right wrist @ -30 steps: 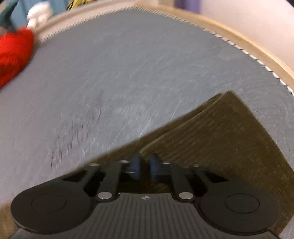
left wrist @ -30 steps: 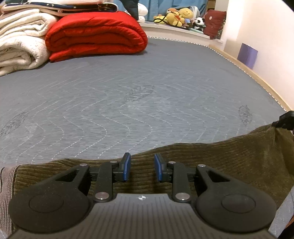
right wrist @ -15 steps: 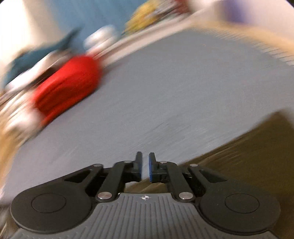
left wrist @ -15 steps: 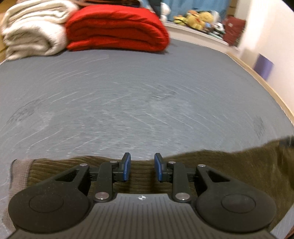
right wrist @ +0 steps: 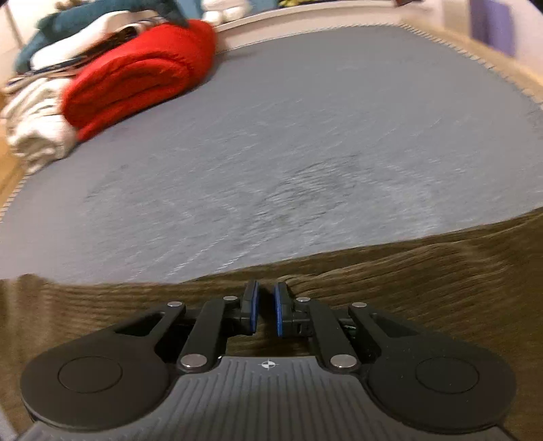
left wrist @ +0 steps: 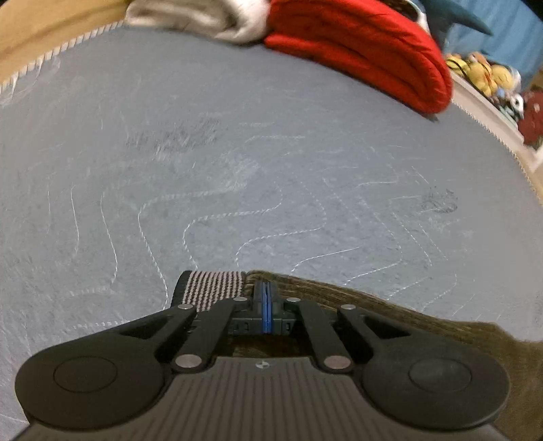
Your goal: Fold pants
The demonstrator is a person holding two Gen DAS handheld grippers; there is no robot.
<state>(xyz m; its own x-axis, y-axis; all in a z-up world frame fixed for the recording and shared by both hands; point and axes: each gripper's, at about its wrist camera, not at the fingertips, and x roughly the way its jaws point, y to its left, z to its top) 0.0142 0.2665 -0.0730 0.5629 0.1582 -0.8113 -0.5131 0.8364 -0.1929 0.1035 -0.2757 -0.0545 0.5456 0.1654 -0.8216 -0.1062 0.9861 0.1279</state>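
Observation:
Olive-brown corduroy pants (left wrist: pixel 373 305) lie on a grey quilted mattress (left wrist: pixel 237 152), with a striped ribbed band (left wrist: pixel 213 286) at their left end. My left gripper (left wrist: pixel 266 288) is shut, its blue pads pressed together on the pants' far edge right beside that band, where the cloth puckers. In the right wrist view the pants (right wrist: pixel 407 281) spread across the lower frame with a raised fold. My right gripper (right wrist: pixel 265 295) hovers over their far edge, its jaws closing with a narrow gap left. The pads do not press on the cloth.
A folded red blanket (left wrist: pixel 366 44) and cream blankets (right wrist: pixel 34 132) are stacked at the far side of the mattress (right wrist: pixel 305 152). Plush toys (left wrist: pixel 482 73) sit on a ledge beyond. A wooden bed frame (left wrist: pixel 40 23) borders the mattress.
My left gripper slid left along the pants' edge to the ribbed band, rolled, and went from open to shut. The right gripper parted slightly from shut and swung so the blankets came into view.

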